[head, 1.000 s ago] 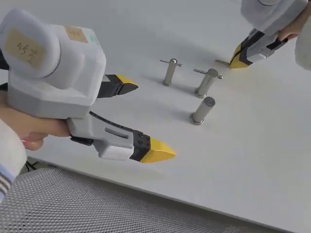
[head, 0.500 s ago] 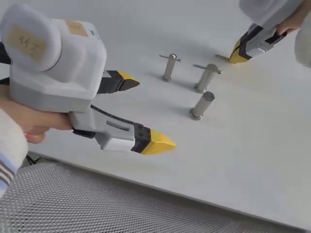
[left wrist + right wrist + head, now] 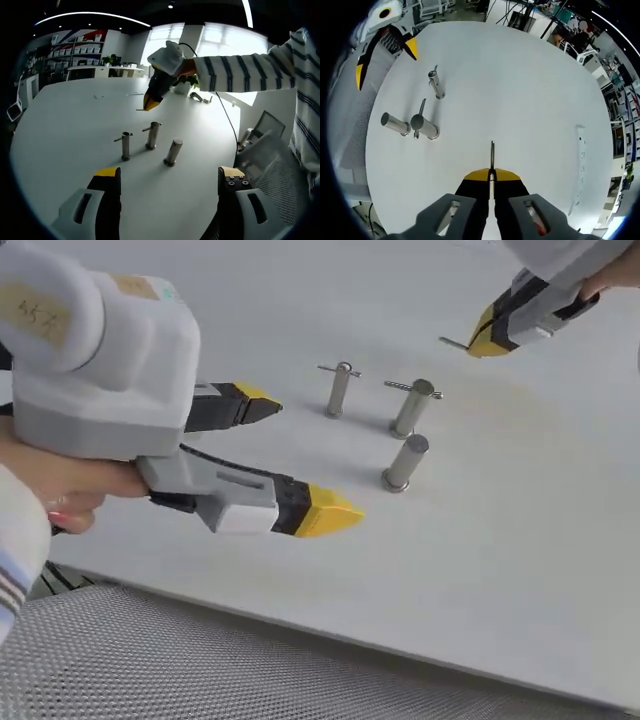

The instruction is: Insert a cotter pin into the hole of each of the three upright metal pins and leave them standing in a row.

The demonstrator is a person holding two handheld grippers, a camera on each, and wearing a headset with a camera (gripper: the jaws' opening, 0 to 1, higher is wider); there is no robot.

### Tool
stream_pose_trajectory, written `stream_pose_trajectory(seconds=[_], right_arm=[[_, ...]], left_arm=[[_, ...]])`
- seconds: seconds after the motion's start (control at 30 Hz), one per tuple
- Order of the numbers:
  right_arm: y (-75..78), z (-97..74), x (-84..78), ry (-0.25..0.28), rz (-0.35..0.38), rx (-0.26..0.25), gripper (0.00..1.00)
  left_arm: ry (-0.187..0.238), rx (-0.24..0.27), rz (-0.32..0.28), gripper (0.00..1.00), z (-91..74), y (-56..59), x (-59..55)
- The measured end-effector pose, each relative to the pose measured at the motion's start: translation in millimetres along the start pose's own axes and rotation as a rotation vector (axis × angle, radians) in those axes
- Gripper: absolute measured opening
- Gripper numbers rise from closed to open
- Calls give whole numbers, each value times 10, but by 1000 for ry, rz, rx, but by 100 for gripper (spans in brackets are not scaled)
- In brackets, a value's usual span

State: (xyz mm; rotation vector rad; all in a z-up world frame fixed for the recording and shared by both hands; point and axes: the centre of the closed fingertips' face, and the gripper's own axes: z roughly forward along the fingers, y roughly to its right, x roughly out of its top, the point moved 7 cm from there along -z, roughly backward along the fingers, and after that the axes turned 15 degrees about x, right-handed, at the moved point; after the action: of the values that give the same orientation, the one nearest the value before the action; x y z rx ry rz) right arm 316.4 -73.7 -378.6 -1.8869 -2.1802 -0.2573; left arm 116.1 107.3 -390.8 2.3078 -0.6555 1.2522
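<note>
**Right pinching cotter pin, one metal pin bare**

Head view: the left hand-held gripper (image 3: 293, 458) is hovering left of centre, jaws spread wide, gripping nothing. The right hand-held gripper (image 3: 484, 337) at upper right is pinching a cotter pin (image 3: 455, 342) by one end. Three pins are standing upright on the white worktop (image 3: 500, 560) at mid-frame. The far metal pin (image 3: 338, 390) and the middle metal pin (image 3: 408, 408) are each carrying a cotter through the top. The bare metal pin (image 3: 404, 462) is sitting just below the middle one.

Left gripper view: the three pins are standing at centre, with the bare metal pin (image 3: 172, 152) rightmost. The right hand-held gripper (image 3: 150, 102) is showing above them.

Right gripper view: the jaws are pressing together on the cotter pin (image 3: 491, 155), which is sticking out ahead at bottom centre. The pins are grouping at left.
</note>
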Motion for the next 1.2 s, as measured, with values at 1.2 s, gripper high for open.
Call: stream_pose_trajectory(seconds=[1.2], right_arm=[[-938, -533, 280, 146, -228, -366, 0]], left_arm=[[136, -18, -213, 50, 339, 43, 733]])
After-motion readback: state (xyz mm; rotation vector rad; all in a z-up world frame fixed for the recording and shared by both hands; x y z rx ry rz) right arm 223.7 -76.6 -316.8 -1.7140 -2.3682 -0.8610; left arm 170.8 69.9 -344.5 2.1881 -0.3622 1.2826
